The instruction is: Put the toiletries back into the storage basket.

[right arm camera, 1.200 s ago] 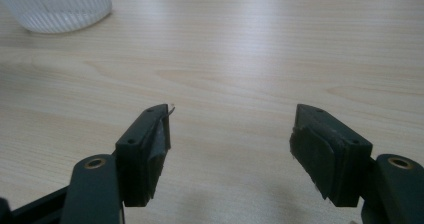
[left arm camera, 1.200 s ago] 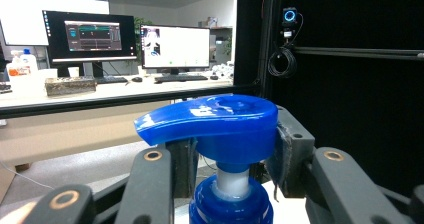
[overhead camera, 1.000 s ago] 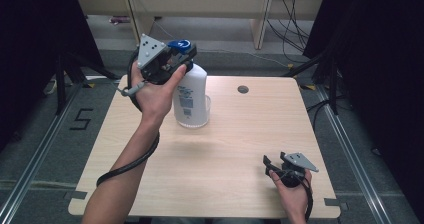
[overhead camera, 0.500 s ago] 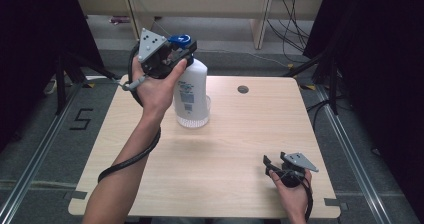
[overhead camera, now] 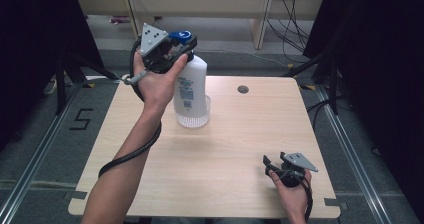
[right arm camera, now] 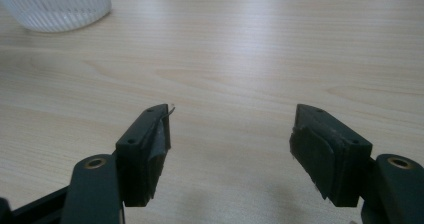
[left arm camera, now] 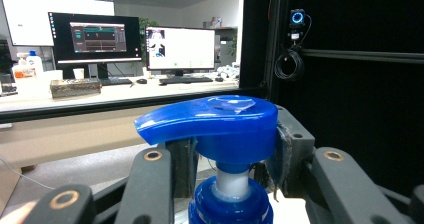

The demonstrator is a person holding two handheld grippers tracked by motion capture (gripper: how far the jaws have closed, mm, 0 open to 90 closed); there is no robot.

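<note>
A white pump bottle (overhead camera: 192, 81) with a blue pump head (overhead camera: 181, 35) stands upright at the table's far middle, its base in a clear ribbed cup (overhead camera: 204, 113). My left gripper (overhead camera: 180, 42), held high in the person's left hand, is shut on the pump head. In the left gripper view the blue head (left arm camera: 220, 121) sits between both pads of the left gripper (left arm camera: 232, 156), above the blue collar (left arm camera: 231, 209). My right gripper (overhead camera: 275, 159) rests open near the table's front right corner. Nothing lies between the jaws of the right gripper (right arm camera: 230, 134). The ribbed cup (right arm camera: 55, 6) shows far ahead.
The light wooden table (overhead camera: 235, 149) has a small round cable hole (overhead camera: 243, 89) at its far right. Wooden shelving (overhead camera: 200, 9) and cables stand behind the table, and black curtains line both sides. A desk with monitors (left arm camera: 180, 49) lies beyond the left gripper.
My left gripper and the blue pump head have risen slightly, while the bottle's base has stayed on the table. The right gripper has not moved.
</note>
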